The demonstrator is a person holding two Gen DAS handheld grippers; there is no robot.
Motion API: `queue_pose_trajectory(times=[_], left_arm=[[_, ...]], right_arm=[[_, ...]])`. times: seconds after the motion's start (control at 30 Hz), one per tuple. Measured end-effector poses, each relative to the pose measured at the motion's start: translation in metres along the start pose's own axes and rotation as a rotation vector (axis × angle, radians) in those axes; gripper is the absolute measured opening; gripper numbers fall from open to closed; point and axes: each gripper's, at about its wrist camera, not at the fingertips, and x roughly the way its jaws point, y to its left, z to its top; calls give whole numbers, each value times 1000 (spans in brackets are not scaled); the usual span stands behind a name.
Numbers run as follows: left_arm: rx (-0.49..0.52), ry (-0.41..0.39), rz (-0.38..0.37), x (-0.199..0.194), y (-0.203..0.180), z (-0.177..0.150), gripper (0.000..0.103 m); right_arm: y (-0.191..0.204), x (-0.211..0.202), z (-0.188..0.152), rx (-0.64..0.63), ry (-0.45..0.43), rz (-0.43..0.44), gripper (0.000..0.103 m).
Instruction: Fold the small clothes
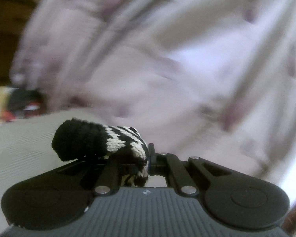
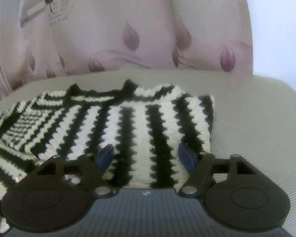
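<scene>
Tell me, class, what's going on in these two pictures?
A person with two handheld grippers is folding a black-and-white knitted sweater on a pale surface. The left gripper is shut on a black-cuffed piece of the knit. The right gripper is open over the sweater's striped body.

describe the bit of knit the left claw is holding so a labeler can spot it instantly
In the left wrist view, start at the pale tabletop below the blurred floral curtain. Just above the left claw sits a knitted sleeve cuff, pinched in the closed jaws. It is solid black at the tip, then black-and-white stripes, and the only sharp object there.
</scene>
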Motion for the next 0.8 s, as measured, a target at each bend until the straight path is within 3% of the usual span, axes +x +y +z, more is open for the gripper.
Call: queue_pose_trajectory(times=[0.2,0.43,0.6,0.8], left_arm=[[103,127,-166,45,-112,-47,6],[111,289,-243,102,-181,-119,6],[198,384,-288,132,-212,-181,6],[251,542,-373,166,-214,-244,7]], right_arm=[[-19,-7,-1,122,-39,86,71],[-31,-11,-3,200,-71,138,72],[-37,-14,-5,239,-92,157,72],[-40,-16,-7,265,-108,169,73]])
